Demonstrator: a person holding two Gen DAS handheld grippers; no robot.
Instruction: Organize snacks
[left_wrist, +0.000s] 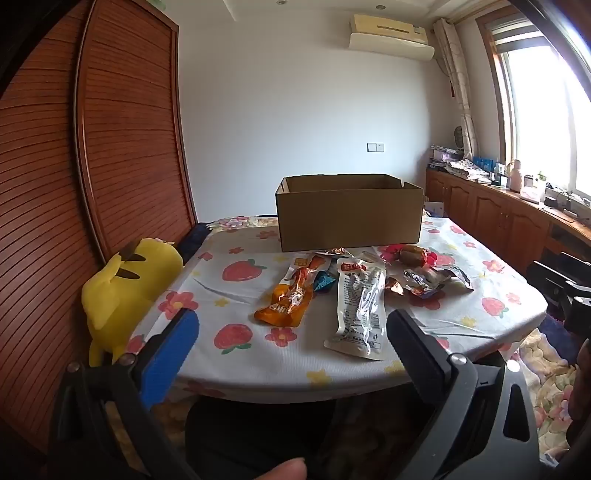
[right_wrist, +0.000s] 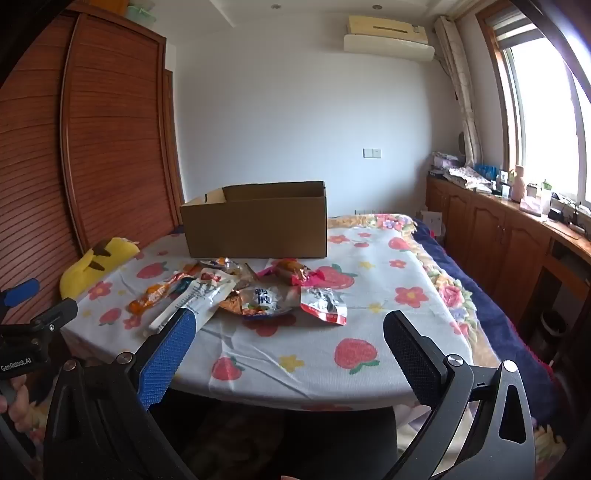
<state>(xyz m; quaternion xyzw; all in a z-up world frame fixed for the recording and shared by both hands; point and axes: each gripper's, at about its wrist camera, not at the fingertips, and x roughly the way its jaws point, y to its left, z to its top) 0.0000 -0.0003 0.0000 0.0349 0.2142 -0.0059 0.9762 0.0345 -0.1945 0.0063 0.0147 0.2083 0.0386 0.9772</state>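
Above the table's near edge, left gripper (left_wrist: 291, 328) and right gripper (right_wrist: 290, 328) jaws gape wide, empty.

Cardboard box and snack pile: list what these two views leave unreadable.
- Inside of the cardboard box: both views, its front wall hides the floor and any contents.
- Blue packet: left wrist view, mostly covered by the orange packet.
- White packet: right wrist view, near end hidden behind the right gripper; print too small.
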